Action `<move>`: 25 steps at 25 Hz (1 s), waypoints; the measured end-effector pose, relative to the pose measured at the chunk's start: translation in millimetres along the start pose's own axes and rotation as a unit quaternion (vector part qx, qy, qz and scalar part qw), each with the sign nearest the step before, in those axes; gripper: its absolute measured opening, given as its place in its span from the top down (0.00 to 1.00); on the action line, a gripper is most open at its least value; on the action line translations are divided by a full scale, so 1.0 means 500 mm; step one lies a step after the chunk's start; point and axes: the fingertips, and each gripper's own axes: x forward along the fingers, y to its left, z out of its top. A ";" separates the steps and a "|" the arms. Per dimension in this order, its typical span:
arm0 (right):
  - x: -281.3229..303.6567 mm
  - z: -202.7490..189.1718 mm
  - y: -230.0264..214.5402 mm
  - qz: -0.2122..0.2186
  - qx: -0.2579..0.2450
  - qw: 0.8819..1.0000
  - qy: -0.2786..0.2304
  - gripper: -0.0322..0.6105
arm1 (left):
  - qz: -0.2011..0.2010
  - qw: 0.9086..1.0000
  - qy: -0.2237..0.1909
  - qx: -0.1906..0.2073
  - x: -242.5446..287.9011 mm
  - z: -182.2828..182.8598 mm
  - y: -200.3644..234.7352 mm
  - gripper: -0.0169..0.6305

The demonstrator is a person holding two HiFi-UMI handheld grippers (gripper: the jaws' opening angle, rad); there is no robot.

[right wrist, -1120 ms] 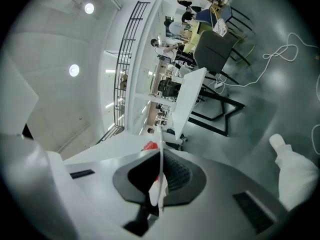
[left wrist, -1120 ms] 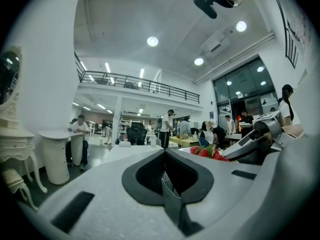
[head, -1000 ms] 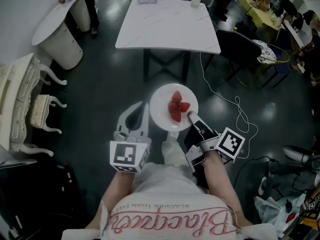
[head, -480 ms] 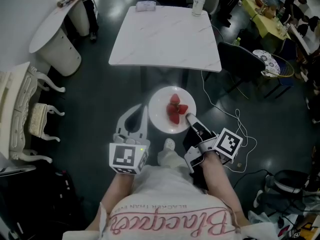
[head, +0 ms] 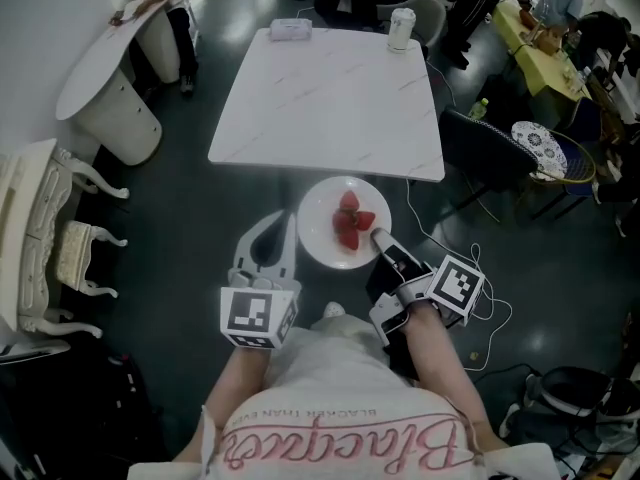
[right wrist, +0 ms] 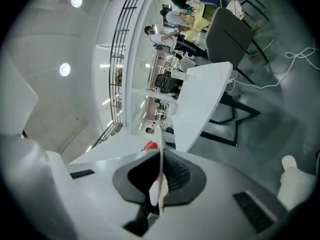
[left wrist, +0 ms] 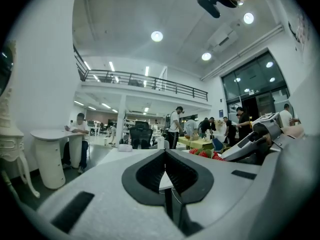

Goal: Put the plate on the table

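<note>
Right gripper (head: 378, 236) is clamped on the near-right rim of the white plate (head: 318, 238), jaws flat on its edge, probably to carry the dish level so the strawberries (head: 350, 220) sit heaped at its middle. Left gripper (head: 281, 230) hangs just beside the plate's left rim, jaws together on nothing. The plate hangs over dark floor at the marble table's (head: 330, 98) near edge. The tabletop ahead looks mostly bare. A can (head: 402, 26) and a small box (head: 290, 28) sit at its far edge, and a dark chair (head: 488, 148) stands beside its right corner.

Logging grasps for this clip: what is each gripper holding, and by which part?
The right gripper pinches the plate of strawberries by its near rim; the left gripper is shut, holding nothing.
</note>
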 end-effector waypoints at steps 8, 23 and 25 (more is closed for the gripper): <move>0.061 0.057 -0.010 -0.005 0.001 1.000 0.008 0.93 | 0.010 1.000 0.006 -0.005 0.071 -0.008 0.025 0.97; 0.234 0.214 -0.016 -0.016 0.017 1.000 -0.013 0.93 | -0.007 1.000 0.013 -0.007 0.309 0.008 0.116 0.97; 0.269 0.240 -0.016 -0.019 0.020 0.999 -0.017 0.93 | -0.014 1.000 0.015 -0.007 0.352 0.011 0.131 0.97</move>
